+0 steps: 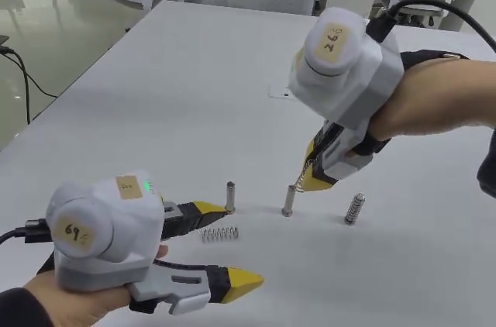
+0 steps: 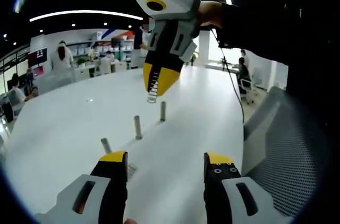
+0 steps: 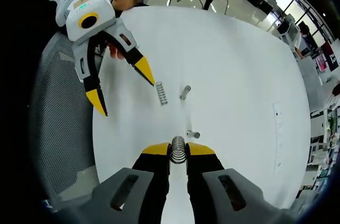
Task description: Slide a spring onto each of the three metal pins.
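Left gripper (image 1: 242,245) is closest in, fingers spread wide, holding nothing. Loose spring (image 1: 219,233) lies flat on the desk (image 1: 155,110), just ahead of the gap between those fingers. Near pin (image 1: 230,196) stands bare right beside the upper fingertip.

Next out is the middle pin (image 1: 288,200), also bare, just under the right gripper (image 1: 312,178). Its fingers are pinched on the held spring (image 3: 179,149). In the right gripper view the pin top sits just beyond the fingertips, slightly off to one side. Far pin (image 1: 355,208), past the right fingers, already wears a spring.

Risks as I read it:
- Held spring looks slanted in the head view, so its lower coil may catch the pin's rim instead of dropping over. Pushing then could buckle it or flick it out of the pinch.
- A sideways nudge could tip the pin. Can't tell if the pins are fixed.
- Left upper finger is close enough to the near pin to knock it while closing on the loose spring, and a flat spring may roll away.
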Motion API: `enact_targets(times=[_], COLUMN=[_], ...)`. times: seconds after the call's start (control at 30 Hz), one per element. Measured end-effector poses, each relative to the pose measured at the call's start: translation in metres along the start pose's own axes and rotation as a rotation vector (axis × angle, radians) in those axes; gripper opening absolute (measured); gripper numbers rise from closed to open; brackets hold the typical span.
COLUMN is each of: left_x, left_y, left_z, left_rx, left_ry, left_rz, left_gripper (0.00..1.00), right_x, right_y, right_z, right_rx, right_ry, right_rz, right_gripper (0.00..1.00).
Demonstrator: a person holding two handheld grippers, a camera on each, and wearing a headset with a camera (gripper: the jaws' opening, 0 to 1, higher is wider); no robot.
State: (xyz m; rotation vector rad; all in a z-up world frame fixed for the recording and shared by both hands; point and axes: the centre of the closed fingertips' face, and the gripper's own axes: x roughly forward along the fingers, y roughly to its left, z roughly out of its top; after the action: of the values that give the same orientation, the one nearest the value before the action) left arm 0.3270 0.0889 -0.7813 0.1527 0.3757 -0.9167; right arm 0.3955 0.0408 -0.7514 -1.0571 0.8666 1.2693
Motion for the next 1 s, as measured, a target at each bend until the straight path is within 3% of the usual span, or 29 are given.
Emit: enact_targets(times=[0.37, 0.83, 1.0], left_x=[-0.001, -0.001, -0.001], left_y=[0.007, 0.008, 0.009], left_z=[0.000, -0.003, -0.004], left_rx=[-0.014, -0.015, -0.015], left_ry=[0.000, 0.010, 0.013], left_rz=[0.034, 0.038, 0.040], left_gripper=[0.58, 0.60, 0.60], right_x=[0.010, 0.032, 0.040], right_y=[-0.014, -0.031, -0.031], right_z=[0.000, -0.012, -0.013], right_rx=[-0.002, 0.023, 0.023], right_ry=[0.000, 0.034, 0.041], right_rz=[-0.015, 0.001, 0.017], right_gripper=[0.08, 0.08, 0.08])
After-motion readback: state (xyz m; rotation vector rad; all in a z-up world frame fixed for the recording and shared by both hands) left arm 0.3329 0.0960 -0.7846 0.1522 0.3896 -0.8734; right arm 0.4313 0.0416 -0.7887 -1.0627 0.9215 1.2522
